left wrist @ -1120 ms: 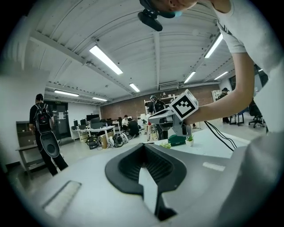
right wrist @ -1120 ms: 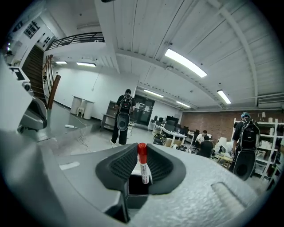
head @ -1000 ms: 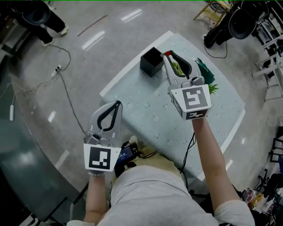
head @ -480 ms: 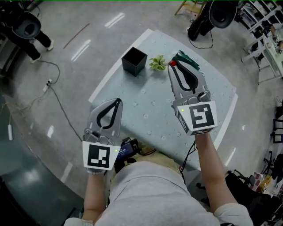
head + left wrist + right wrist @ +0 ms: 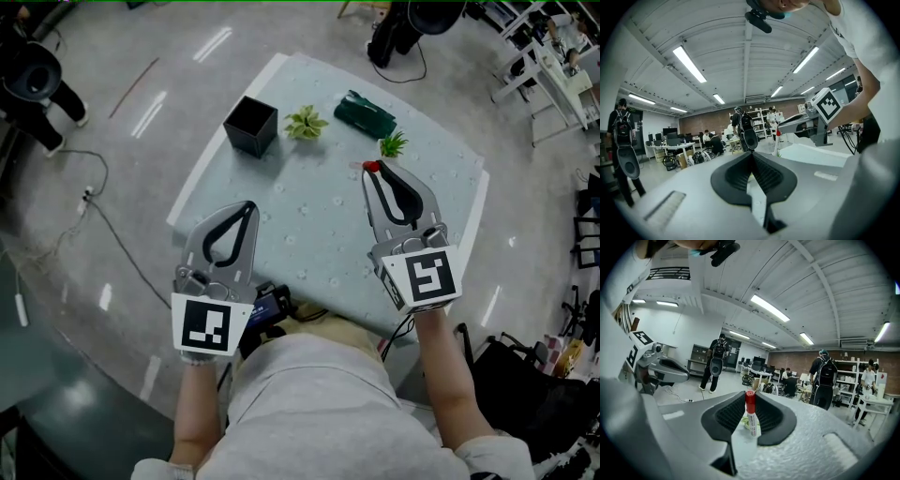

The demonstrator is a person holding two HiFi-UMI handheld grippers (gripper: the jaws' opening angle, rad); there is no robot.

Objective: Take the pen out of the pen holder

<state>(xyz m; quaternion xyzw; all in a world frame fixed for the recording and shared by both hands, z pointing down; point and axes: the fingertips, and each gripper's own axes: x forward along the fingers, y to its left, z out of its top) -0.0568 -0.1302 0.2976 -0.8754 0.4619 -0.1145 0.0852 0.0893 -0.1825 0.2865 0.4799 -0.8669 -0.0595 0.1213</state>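
The left gripper point(image 5: 247, 207) hangs at the table's point(image 5: 323, 220) 8 o'clock edge. Its jaws are closed tip to tip with nothing between them.

The black pen holder point(image 5: 250, 125) stands at the table's 11 o'clock corner, and no pen shows above its rim.

The right gripper point(image 5: 375, 178) is over the table toward 3 o'clock, well apart from the holder. Its jaws are part-way closed on the pen point(image 5: 750, 416), which stands upright between the pads with its red cap on top.

By my reading the pen is already out, so the lift step is finished and only putting it down remains. That would call for lowering it onto a bare patch of table and easing the jaws apart gently so it does not roll.

Along the far edge sit 3 other things:
- a small green plant point(image 5: 305, 122) at 12 o'clock, just beside the holder
- a dark green case point(image 5: 366, 112) at 1 o'clock
- a second small plant point(image 5: 394, 143) at 2 o'clock, near the pen's tip

The middle of the table is bare, so nothing blocks a set-down there. A cable point(image 5: 94, 183) trails on the floor at 9 o'clock.
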